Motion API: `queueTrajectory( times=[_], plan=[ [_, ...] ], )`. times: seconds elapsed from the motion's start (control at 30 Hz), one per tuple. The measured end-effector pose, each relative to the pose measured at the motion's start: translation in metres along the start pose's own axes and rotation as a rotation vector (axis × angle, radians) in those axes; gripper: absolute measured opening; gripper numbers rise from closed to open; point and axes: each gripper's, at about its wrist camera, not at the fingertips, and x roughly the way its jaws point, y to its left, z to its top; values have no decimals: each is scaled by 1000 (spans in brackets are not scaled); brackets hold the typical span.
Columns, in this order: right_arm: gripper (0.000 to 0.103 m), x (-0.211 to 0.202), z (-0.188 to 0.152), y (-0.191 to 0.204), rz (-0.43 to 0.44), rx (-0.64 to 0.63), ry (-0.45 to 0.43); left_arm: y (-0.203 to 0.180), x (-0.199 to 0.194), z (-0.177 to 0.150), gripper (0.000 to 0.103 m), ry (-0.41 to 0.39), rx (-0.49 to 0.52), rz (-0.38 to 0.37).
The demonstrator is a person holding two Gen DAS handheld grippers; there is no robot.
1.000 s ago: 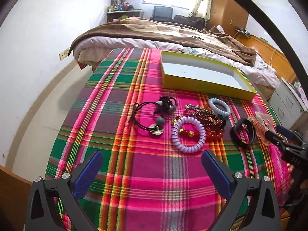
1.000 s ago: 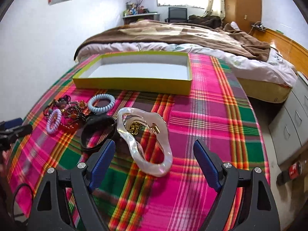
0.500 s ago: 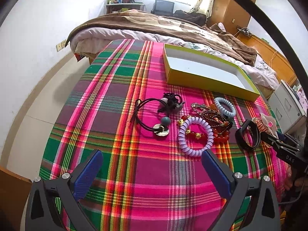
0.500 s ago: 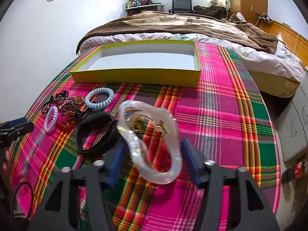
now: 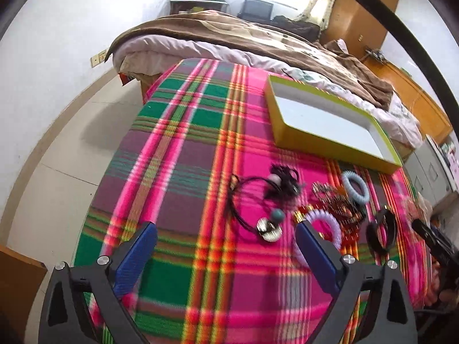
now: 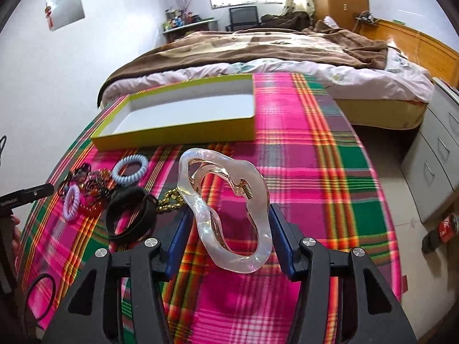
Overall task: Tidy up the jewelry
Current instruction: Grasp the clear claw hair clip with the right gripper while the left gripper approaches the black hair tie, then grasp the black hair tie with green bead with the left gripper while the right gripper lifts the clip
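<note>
My right gripper (image 6: 229, 223) is shut on a pearly translucent hair claw clip (image 6: 258, 218) and holds it lifted above the plaid cloth. A gold chain (image 6: 169, 202) lies under it. A black bangle (image 6: 130, 215), a pale blue spiral tie (image 6: 130, 169), a lilac spiral tie (image 6: 71, 203) and red beads (image 6: 94, 197) lie to its left. An empty yellow box (image 6: 178, 134) stands behind. My left gripper (image 5: 223, 238) is open and empty above the cloth, near a black cord necklace (image 5: 258, 200) and the lilac tie (image 5: 327, 223).
The table (image 5: 183, 149) with the plaid cloth stands against a bed (image 6: 272, 48). White drawers (image 6: 436, 154) and a red can (image 6: 444, 226) are on the right. A black hair elastic (image 6: 40, 292) lies near the front left edge. The yellow box (image 5: 330, 140) shows at the far right.
My right gripper has closed on the hair claw clip and lifted it off the cloth, uncovering the gold chain. My left gripper has moved forward toward the jewelry, still open.
</note>
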Motion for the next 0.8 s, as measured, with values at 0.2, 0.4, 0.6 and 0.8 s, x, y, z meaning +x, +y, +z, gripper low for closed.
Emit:
queueTrajectory(
  times=[0.2,0.4,0.6,0.8],
  plan=[
    [54,0,2,-2,-7,23,-6,-12,-5,0,94,-33,60,1],
    [54,1,1,-1,3,24,-3,-35,12,3,78,-6,165,27],
    [54,2,0,-1,6,25,2,-41,26,3,64,27,168,12],
    [54,5,1,-1,11,27,3,-50,28,2,49,23,222,61]
  ],
)
